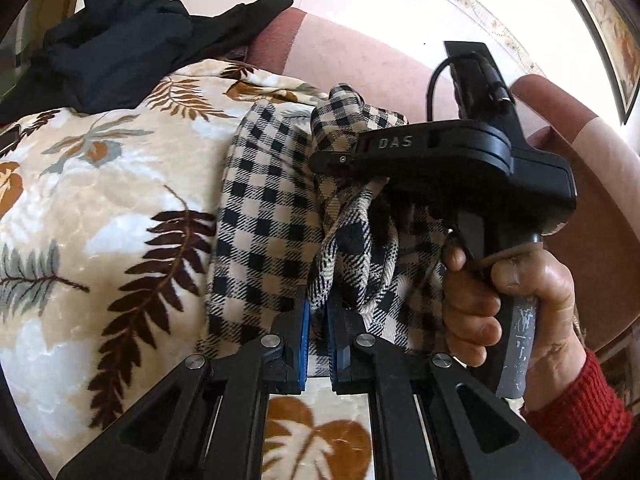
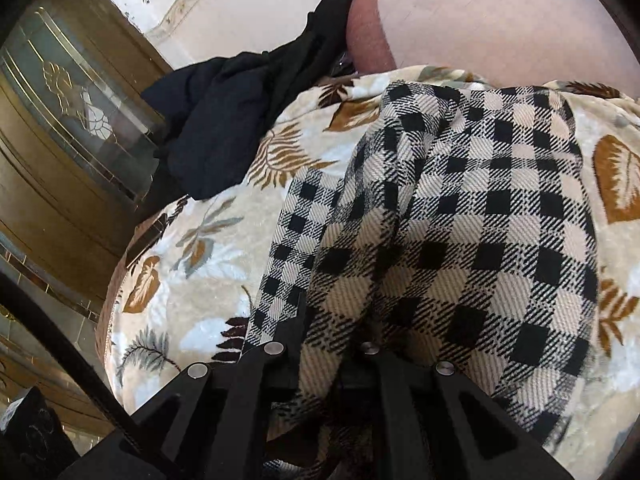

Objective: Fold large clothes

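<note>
A black-and-cream checked garment point(image 1: 260, 216) lies stretched over a leaf-patterned blanket point(image 1: 100, 200). My left gripper point(image 1: 318, 312) is shut on a bunched fold of it, cloth pinched between the blue pads point(image 1: 305, 320). In the left wrist view the right gripper point(image 1: 344, 156) is held by a hand point(image 1: 500, 292) in a red sleeve, and its tips are buried in gathered checked cloth. In the right wrist view the checked garment point(image 2: 460, 220) drapes over my right gripper point(image 2: 332, 344) and hides its fingertips; it is shut on the fabric.
A dark garment point(image 1: 120, 40) is heaped at the far end of the blanket, also the dark garment point(image 2: 240, 112) in the right wrist view. A pink padded surface point(image 1: 360, 60) lies beyond. A wooden cabinet with glass panels point(image 2: 72, 140) stands at the left.
</note>
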Tool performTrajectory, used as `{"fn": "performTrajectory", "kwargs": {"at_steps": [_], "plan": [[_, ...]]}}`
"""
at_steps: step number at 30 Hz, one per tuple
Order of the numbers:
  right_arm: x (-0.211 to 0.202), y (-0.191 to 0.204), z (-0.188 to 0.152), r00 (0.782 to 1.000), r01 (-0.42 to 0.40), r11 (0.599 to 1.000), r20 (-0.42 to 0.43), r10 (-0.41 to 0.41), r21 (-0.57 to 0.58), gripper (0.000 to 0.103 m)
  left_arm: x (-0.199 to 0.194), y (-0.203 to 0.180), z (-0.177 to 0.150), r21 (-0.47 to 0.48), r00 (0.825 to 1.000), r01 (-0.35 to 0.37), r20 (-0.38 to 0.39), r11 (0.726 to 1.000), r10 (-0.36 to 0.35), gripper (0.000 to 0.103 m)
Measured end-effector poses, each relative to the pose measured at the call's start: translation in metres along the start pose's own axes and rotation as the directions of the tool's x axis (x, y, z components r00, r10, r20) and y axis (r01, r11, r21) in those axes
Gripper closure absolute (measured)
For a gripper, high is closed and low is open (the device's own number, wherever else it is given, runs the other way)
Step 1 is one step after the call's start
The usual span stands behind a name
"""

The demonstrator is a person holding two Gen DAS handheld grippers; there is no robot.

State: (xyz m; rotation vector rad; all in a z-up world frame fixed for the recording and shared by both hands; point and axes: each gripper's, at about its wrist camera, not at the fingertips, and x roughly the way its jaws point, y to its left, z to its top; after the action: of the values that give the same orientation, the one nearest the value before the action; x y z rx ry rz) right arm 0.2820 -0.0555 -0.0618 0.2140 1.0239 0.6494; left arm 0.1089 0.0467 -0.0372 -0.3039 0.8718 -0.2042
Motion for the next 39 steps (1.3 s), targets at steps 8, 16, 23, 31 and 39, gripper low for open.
{"fn": "performTrajectory", "kwargs": {"at_steps": [8,16,23,31,39], "plan": [[0.011,0.002,-0.004,1.0,0.01,1.0,-0.012,-0.01,-0.006,0.094,0.01,0.01,-0.002,-0.037,1.0,0.002,-0.025,0.999,-0.003,0.095],[-0.019,-0.004,-0.001,0.998,-0.049,0.998,0.031,0.048,0.03,0.07,-0.007,0.026,0.006,-0.088,0.998,0.056,0.019,0.995,-0.054,0.065],[-0.063,-0.029,-0.01,0.985,-0.15,0.979,0.105,0.136,0.14,0.05,-0.031,0.037,0.024,-0.127,0.991,-0.01,0.129,0.992,0.026,0.063],[-0.13,-0.036,-0.015,0.977,-0.096,0.982,0.202,0.062,0.163,0.047,-0.004,0.001,0.049,-0.033,0.995,0.044,0.092,0.998,-0.04,0.044],[-0.155,-0.069,-0.042,0.978,0.079,0.982,0.176,-0.11,0.17,0.045,0.086,-0.044,0.068,0.038,0.983,0.144,-0.121,0.989,-0.139,0.046]]}}
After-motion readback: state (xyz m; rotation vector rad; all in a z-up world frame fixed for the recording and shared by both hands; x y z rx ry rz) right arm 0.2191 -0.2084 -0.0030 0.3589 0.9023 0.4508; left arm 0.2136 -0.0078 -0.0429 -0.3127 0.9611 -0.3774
